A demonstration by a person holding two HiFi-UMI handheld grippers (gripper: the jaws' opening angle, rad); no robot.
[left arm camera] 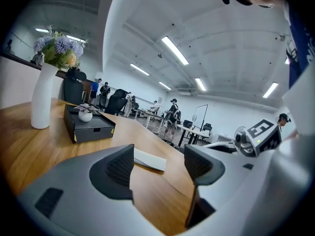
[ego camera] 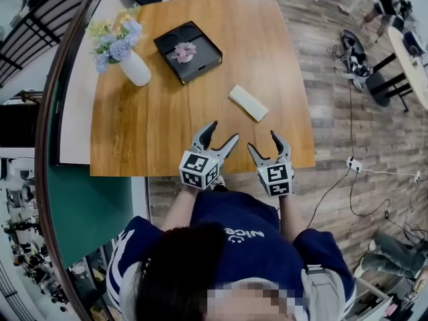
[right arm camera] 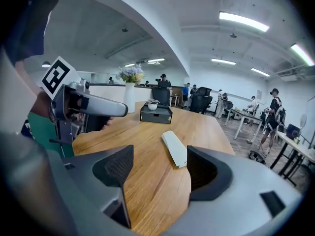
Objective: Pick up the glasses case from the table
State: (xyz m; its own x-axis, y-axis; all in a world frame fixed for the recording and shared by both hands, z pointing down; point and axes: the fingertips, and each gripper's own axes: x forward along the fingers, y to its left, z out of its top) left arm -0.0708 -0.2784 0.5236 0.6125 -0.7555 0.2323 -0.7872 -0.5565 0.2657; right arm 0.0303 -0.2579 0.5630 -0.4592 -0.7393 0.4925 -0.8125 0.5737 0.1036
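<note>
The glasses case [ego camera: 248,103] is a slim white oblong lying flat on the wooden table [ego camera: 147,126], right of centre. Both grippers hover over the table's near edge, short of the case. My left gripper [ego camera: 223,131] is open with nothing between its jaws. In the left gripper view the case [left arm camera: 150,160] lies ahead of the left gripper [left arm camera: 158,163]. My right gripper [ego camera: 263,141] is also open and empty. In the right gripper view the case [right arm camera: 174,148] lies just beyond the right gripper [right arm camera: 160,168], slightly right of the gap.
A black open box [ego camera: 188,51] holding a small pale object sits at the table's far middle. A white vase [ego camera: 136,67] of flowers stands at the far left. Chairs, cables [ego camera: 351,179] and other desks surround the table on the wood floor.
</note>
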